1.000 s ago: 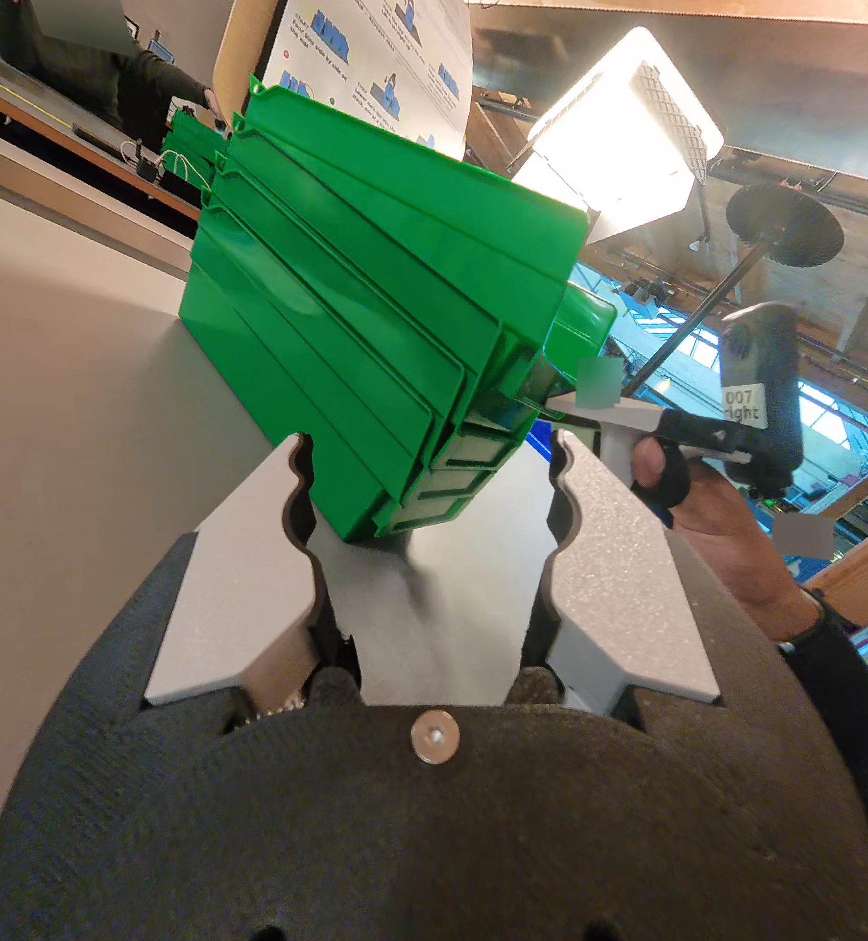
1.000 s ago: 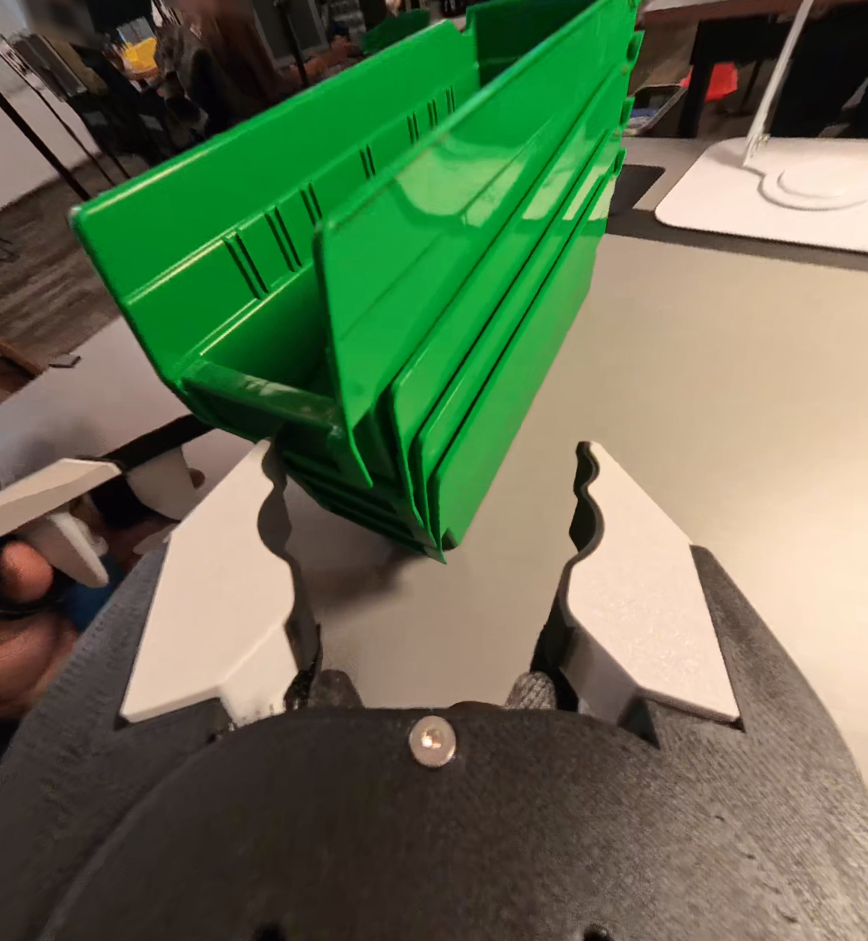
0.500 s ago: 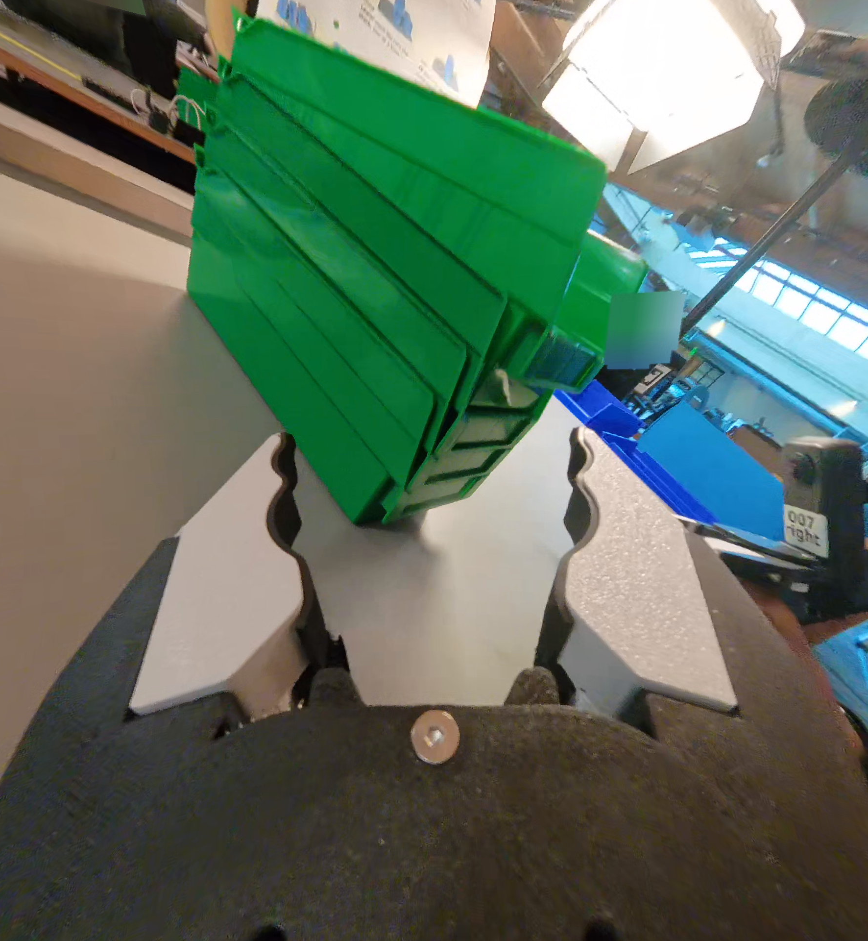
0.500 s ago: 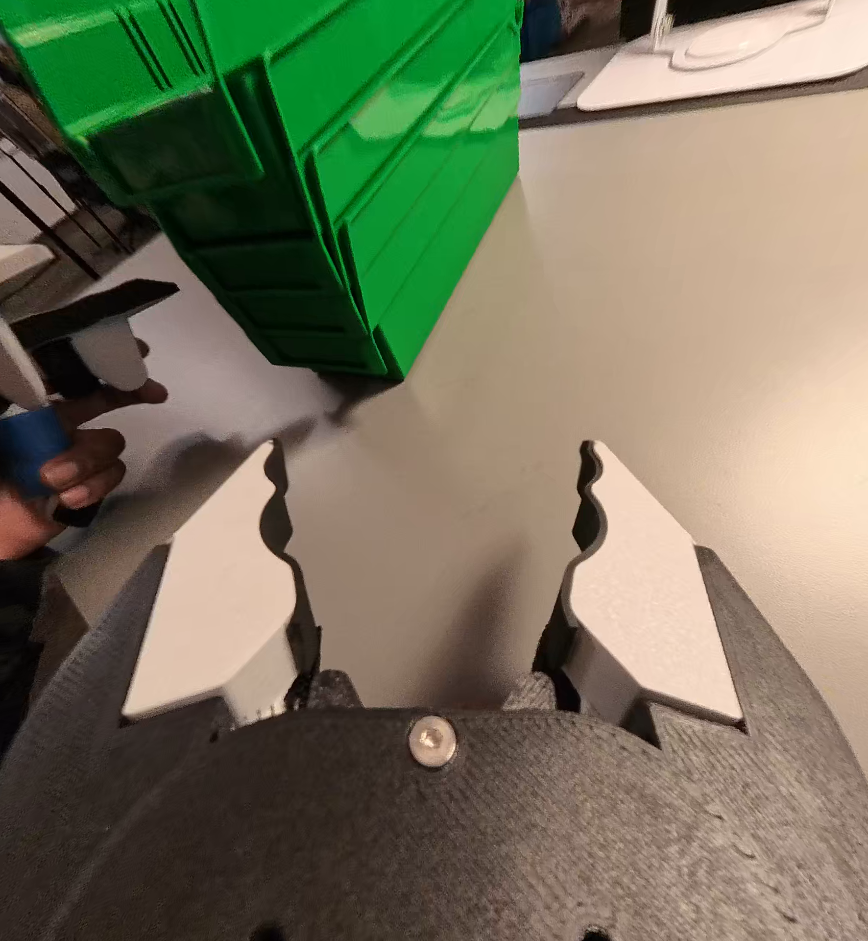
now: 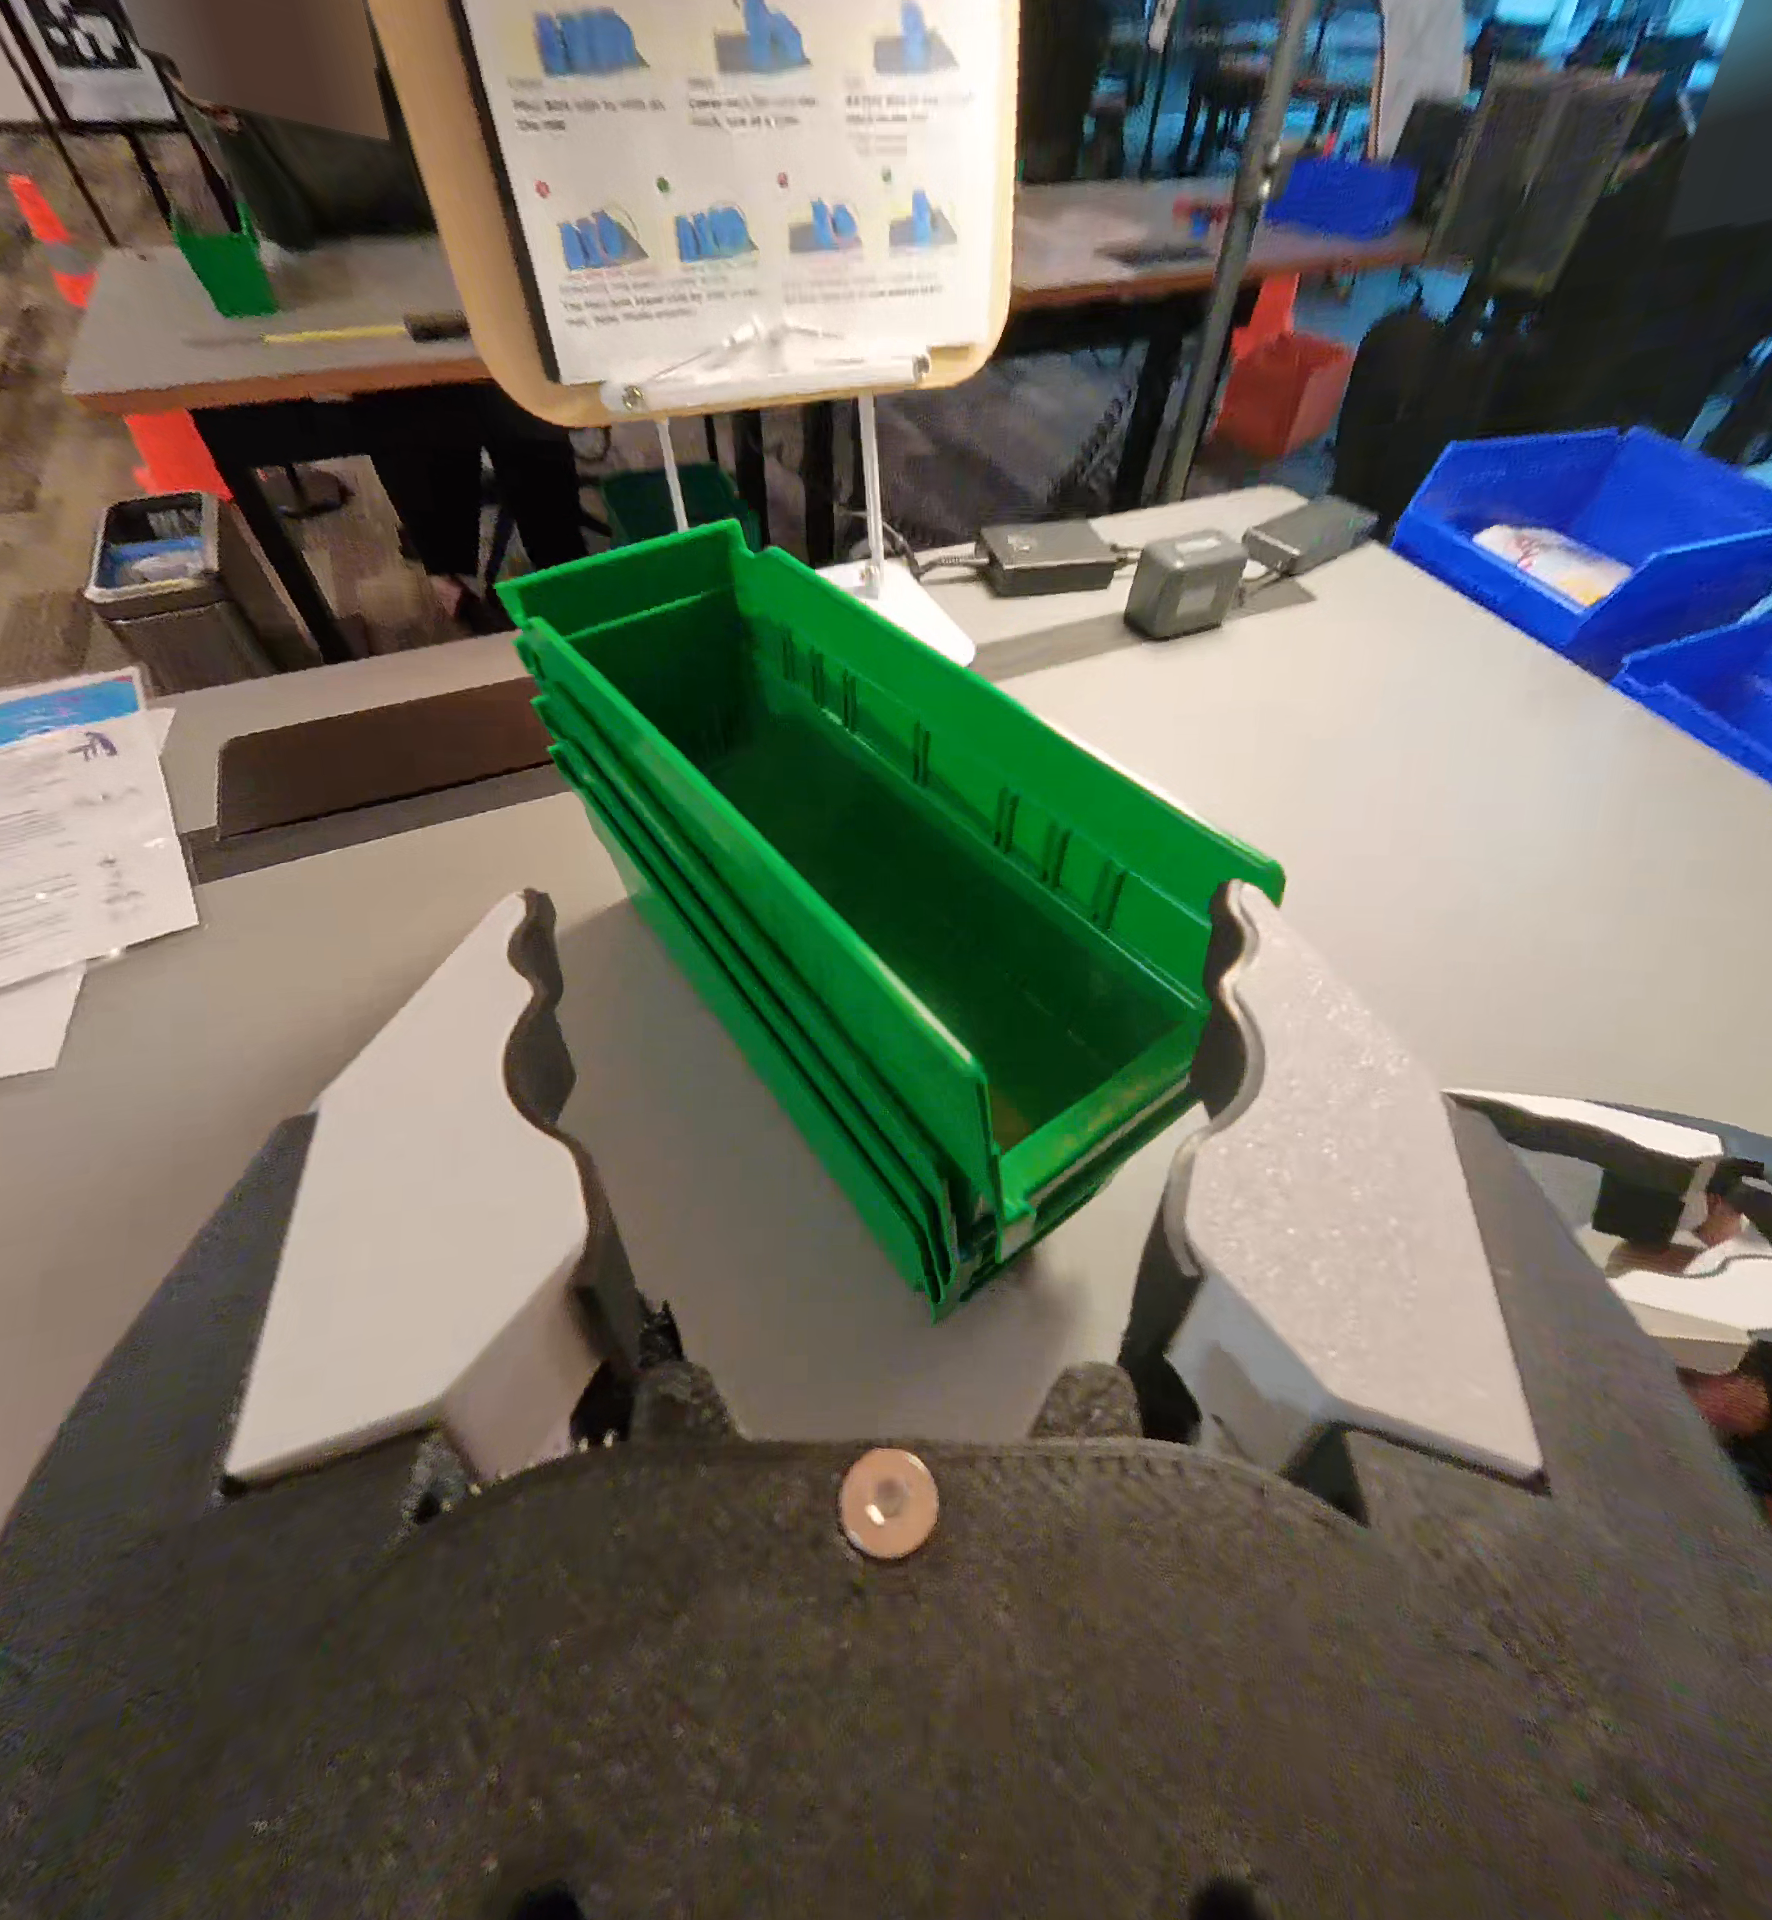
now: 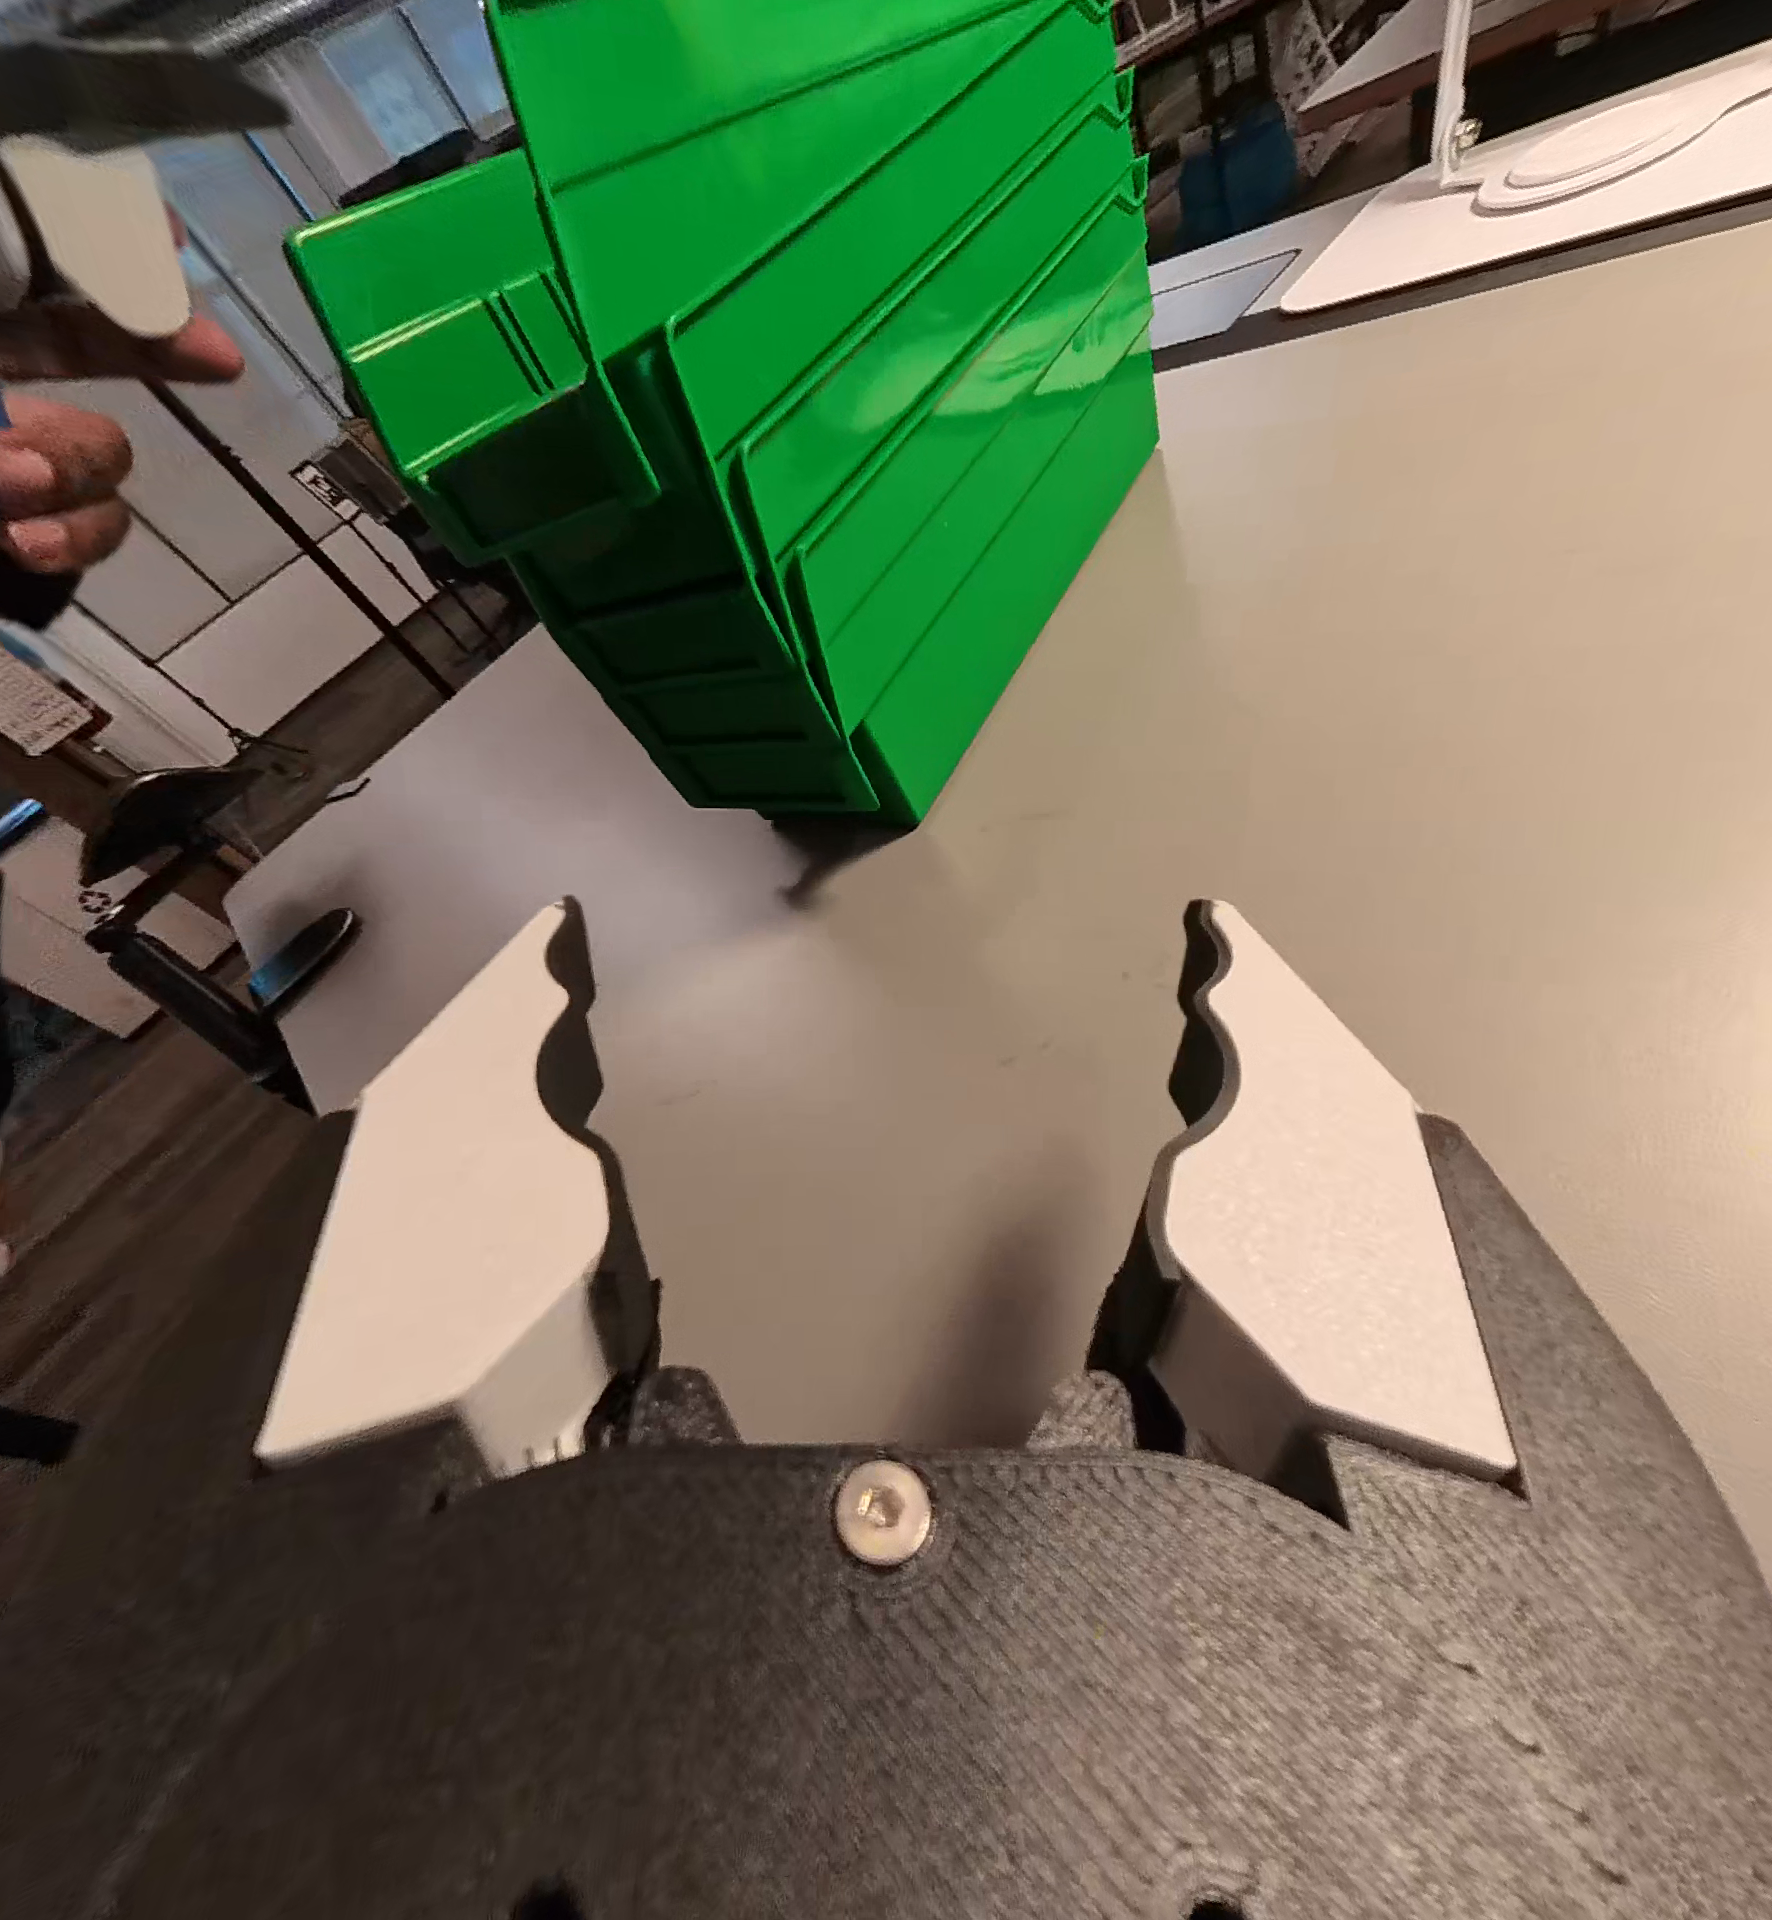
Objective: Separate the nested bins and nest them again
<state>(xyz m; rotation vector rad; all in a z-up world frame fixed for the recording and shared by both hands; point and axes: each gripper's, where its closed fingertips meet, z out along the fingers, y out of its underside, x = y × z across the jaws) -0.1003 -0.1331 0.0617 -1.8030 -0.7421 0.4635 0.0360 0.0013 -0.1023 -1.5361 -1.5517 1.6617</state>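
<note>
A stack of several nested green bins [image 5: 861, 883] stands on the grey table [image 5: 1433, 831]. My left gripper [image 5: 882, 899] is open wide above the stack's near end and looks down into the top bin. Its right finger [image 5: 1266, 1091] lies over the bin's near right corner, and its left finger [image 5: 466, 1091] is clear of the stack; nothing is gripped. My right gripper [image 6: 882, 914] is open and empty, low over the table, a short way back from the stack's end [image 6: 861, 416]. The left gripper's finger [image 6: 92, 229] and a hand show at the upper left of the right wrist view.
Blue bins [image 5: 1609, 551] stand at the right. An instruction board on a stand [image 5: 757, 187] rises behind the stack, with its white base [image 6: 1588, 177] on the table. Paper sheets [image 5: 40, 842] and a dark mat [image 5: 373, 753] lie at the left. Black devices [image 5: 1183, 592] sit at the back.
My left gripper rose from table level beside the stack to above it and opened wider. My right gripper drew back from the stack's end and stayed open.
</note>
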